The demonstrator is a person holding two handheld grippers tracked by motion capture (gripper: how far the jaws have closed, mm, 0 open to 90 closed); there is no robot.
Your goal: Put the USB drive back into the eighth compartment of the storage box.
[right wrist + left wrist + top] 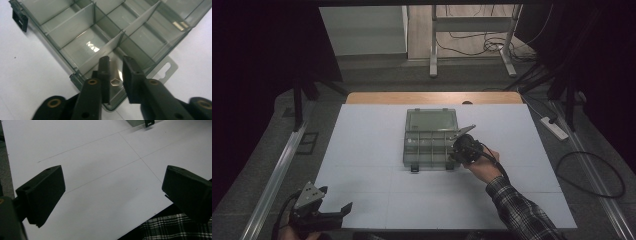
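Note:
A clear, grey-tinted compartment box (408, 150) lies open at mid-table, its lid (432, 120) folded back flat. My right gripper (460, 146) hovers over the box's front right corner. In the right gripper view its jaws (116, 60) stand narrowly apart above a corner compartment (140, 48). A small silver hex nut (115, 82) lies on that compartment's floor, seen through the gap. Nothing is pinched at the fingertips. My left gripper (346, 208) rests at the table's near left corner, with its jaws (112, 187) wide open over bare white surface.
Dividers (67, 32) split the box into several compartments that look bare. Black latches (20, 21) hang on its front wall, one also seen far off as a latch (149, 123). A plaid sleeve (522, 212) reaches in from the lower right. The white table (362, 150) has thin grid lines.

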